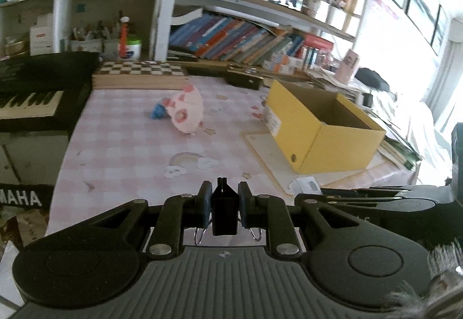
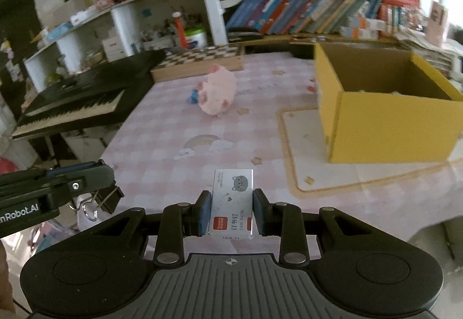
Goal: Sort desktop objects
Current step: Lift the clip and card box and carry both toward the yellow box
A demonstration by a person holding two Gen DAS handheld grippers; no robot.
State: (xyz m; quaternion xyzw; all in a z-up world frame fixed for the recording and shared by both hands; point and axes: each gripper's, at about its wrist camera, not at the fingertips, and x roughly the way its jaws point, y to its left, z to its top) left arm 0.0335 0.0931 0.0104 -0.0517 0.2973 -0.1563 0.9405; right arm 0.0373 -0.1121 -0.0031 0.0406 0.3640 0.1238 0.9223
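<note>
Cardboard comes first by size: the yellow box [image 2: 385, 119], open-topped at the right of the right wrist view, looks stiff but light, likely to slide on the pink checked tablecloth [image 2: 173, 128] if nudged, so anything should be lowered into it rather than pushed against a wall. Next, the pink plush toy [image 1: 185, 108] lies on its side at mid-table, well apart from the box; soft and squashy, it should give under the pads, so a deep pinch across the body seems safer than a nip at an ear. Smaller again, the white staple box [image 2: 233, 203] sits low in the centre of the right wrist view, clamped across its short sides by the right gripper [image 2: 231, 212]; thin card, probably heavy for its size and smooth, so a firm, square hold matters. Smallest, the black binder clip [image 1: 224, 210] is pinched by the left gripper [image 1: 224, 207] with its fingers narrow on the rigid body, wire handles hanging below; hard metal, light, prone to twist.
</note>
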